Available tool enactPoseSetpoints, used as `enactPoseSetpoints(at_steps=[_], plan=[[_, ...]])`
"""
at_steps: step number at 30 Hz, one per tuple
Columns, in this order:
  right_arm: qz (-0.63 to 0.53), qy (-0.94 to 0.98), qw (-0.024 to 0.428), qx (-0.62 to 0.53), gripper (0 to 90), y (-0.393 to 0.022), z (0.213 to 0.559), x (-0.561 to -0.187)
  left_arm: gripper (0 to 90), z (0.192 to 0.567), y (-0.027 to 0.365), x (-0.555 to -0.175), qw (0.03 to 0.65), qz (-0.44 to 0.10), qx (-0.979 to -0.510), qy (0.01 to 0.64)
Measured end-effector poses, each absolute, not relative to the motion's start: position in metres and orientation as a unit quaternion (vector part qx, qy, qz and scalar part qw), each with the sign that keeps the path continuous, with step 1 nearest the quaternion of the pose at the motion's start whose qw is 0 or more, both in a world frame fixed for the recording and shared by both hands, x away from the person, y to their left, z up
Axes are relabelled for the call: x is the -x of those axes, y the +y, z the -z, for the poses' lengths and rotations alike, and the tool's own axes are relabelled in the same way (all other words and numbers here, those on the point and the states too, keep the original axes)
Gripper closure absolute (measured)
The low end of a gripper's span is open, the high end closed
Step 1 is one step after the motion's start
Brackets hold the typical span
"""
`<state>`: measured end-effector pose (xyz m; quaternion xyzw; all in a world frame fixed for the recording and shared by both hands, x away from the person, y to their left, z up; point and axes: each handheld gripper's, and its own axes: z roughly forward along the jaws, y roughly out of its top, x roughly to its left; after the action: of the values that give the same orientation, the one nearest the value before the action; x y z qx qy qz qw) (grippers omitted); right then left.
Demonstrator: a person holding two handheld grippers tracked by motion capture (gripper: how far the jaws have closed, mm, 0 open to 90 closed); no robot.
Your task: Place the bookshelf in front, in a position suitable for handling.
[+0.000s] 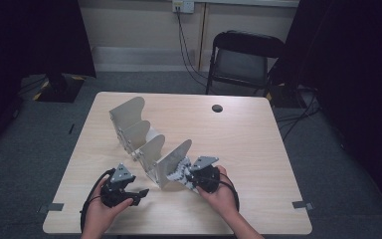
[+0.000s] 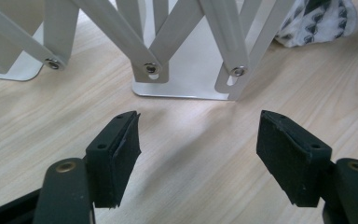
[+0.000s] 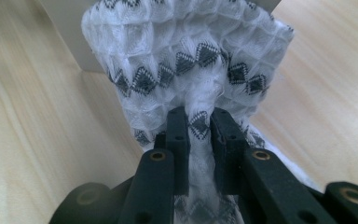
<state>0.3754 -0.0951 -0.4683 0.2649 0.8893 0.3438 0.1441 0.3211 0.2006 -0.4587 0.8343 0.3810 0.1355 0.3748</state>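
The right gripper (image 3: pixel 199 122) has its two black pads (image 3: pixel 177 135) pinched narrow on a bunched fold of the white cloth (image 3: pixel 191 51) with its dark diamond pattern; the fabric puffs out above the jaws and a strip of it runs down between them. In the high view this cloth (image 1: pixel 181 173) sits at the near end of the white folding rack (image 1: pixel 146 142), against the last of its upright dividers, close to the near edge of the table (image 1: pixel 258 149) and a little right of its middle.

The left gripper (image 2: pixel 198 140) stands with its pads (image 2: pixel 121 149) wide apart and nothing between them, just bare wood, its jaws facing the riveted lattice bars at the rack's foot. In the high view it (image 1: pixel 138 194) rests low beside the near end of the rack, towards the near-left corner, apart from the metal.

The step in hand looks like feeding the cloth into the last slot of the rack. To do it well, the pinch should stay firm on the fold while the bundle goes down between the dividers rather than catching on a divider's top edge; loose folds could snag or drag the light rack along. The free left gripper seems well placed to steady the rack's base if it slides.

The right hand (image 1: pixel 224 191) comes in from the near edge, wrist angled inward, the gripper pointing toward the rack's end. The left hand (image 1: pixel 104 211) lies low and level, forearm coming straight in, gripper pointing right along the table.
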Motion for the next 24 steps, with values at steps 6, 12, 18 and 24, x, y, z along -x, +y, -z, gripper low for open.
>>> enactPoseSetpoints(at_steps=[6, 12, 18, 24], plan=[[-0.339, 0.892, 0.138, -0.264, 78.6, -0.094, 0.477, -0.375, 29.1, 0.460, 0.207, -0.320, 0.375, -0.138, -0.830, 0.388], [-0.366, 0.880, 0.147, -0.264, 78.6, -0.111, 0.454, -0.370, 28.4, 0.460, 0.212, -0.319, 0.371, -0.142, -0.828, 0.394], [-0.409, 0.859, 0.169, -0.257, 78.6, -0.131, 0.410, -0.360, 28.4, 0.460, 0.214, -0.320, 0.368, -0.143, -0.829, 0.396], [-0.440, 0.848, 0.183, -0.232, 78.4, -0.128, 0.371, -0.354, 28.1, 0.460, 0.212, -0.321, 0.369, -0.145, -0.827, 0.399]])
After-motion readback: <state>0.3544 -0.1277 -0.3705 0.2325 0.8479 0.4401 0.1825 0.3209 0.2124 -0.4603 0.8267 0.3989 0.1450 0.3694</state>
